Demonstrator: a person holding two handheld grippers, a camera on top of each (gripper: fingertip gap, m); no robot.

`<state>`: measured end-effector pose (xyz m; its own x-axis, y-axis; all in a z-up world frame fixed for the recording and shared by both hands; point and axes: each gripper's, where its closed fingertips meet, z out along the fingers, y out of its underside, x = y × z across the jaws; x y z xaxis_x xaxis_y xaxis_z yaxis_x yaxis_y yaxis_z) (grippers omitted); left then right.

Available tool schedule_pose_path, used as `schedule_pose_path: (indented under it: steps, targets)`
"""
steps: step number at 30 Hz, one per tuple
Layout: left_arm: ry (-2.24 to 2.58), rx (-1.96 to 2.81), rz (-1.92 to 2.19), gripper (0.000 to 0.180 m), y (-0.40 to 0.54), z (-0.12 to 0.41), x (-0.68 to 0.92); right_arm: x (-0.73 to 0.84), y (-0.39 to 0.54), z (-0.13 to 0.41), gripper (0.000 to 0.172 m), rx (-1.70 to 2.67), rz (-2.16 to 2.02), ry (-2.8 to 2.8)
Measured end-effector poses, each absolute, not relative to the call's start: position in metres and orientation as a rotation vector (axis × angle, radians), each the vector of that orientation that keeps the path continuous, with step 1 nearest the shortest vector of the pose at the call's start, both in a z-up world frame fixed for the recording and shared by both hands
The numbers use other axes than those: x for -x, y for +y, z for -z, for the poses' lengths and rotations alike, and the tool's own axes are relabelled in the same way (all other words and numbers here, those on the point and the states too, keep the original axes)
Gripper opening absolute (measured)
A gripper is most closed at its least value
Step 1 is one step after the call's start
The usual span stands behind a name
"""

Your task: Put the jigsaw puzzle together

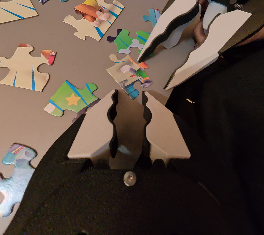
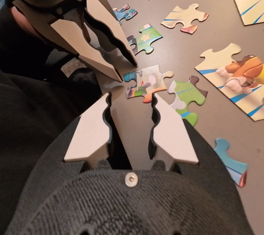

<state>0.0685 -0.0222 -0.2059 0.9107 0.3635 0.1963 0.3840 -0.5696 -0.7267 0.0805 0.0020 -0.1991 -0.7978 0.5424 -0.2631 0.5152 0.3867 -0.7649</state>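
While loose puzzle pieces [image 1: 91,15] crowd the table [image 1: 71,51], both grippers [image 1: 130,92] [image 2: 131,95] flank one piece [image 2: 144,82], fingers apart.

Both the left gripper [image 1: 130,92] and the right gripper [image 2: 131,95] have a rough, dark ribbed body. One silver screw [image 1: 129,178] sits centred just behind each pair of pale grey wedge fingers [image 1: 97,125]. Wavy black pads [image 2: 107,115] line the fingers' inner faces.

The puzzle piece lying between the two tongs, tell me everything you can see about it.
The puzzle piece is flat glossy cardboard lying face up on the grey table near its edge. It shows a cream background, a cartoon figure in green and orange, and a blue corner, with knobs and notches. Open left tongs and right tongs flank it; neither grips it.
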Motion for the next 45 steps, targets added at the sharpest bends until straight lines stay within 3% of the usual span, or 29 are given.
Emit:
schedule_pose_path:
  steps: [15, 30, 37, 45]
  targets:
    - [-0.575, 2.224, -0.050, 0.024, -0.024, 0.207, -0.056, -0.106, -0.010, 0.187, 0.048, 0.836, -1.499, -2.654]
    - [-0.426, 2.271, -0.061, 0.062, -0.020, 0.204, -0.084, -0.070, -0.011, 0.180, 0.057, 0.746, -1.461, -2.543]
    - [-0.444, 2.309, -0.154, 0.062, -0.027, 0.210, -0.074, -0.070, -0.012, 0.204, 0.063, 0.642, -1.288, -2.752]
    - [-0.565, 2.257, -0.273, 0.052, -0.039, 0.208, -0.047, -0.120, -0.001, 0.199, 0.055, 0.682, -1.329, -2.942]
